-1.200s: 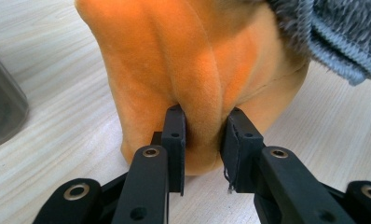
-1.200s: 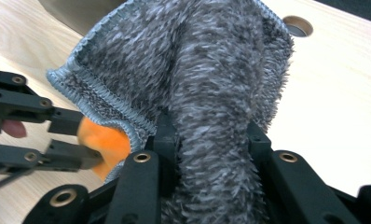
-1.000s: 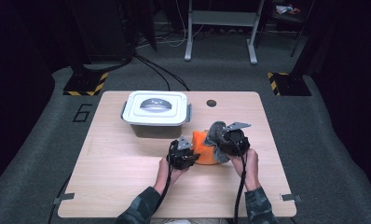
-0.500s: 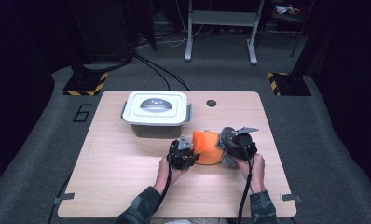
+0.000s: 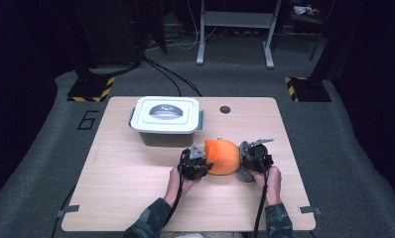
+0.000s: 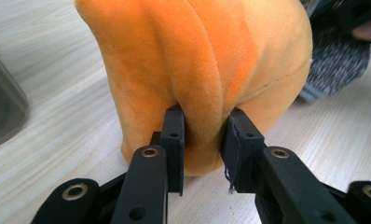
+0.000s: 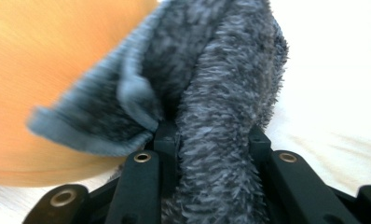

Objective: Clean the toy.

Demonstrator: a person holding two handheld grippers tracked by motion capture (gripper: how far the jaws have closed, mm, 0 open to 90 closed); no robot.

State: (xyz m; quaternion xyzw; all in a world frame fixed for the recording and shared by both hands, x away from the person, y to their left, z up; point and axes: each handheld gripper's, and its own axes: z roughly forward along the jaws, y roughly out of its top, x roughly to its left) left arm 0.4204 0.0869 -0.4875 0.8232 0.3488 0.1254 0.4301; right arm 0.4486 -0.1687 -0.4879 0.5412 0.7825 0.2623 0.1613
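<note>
The left gripper (image 6: 203, 135) pinches a fold of the rounded orange plush toy (image 5: 222, 155), which sits on the light wooden table (image 5: 126, 188) between the two hands. The right gripper (image 7: 211, 140) is clamped on a fuzzy grey cloth (image 7: 221, 93) pressed against the toy's side. The high view adds a white-lidded grey plastic box (image 5: 166, 119) behind. The floor mat bears a "6" (image 5: 88, 120).
</note>
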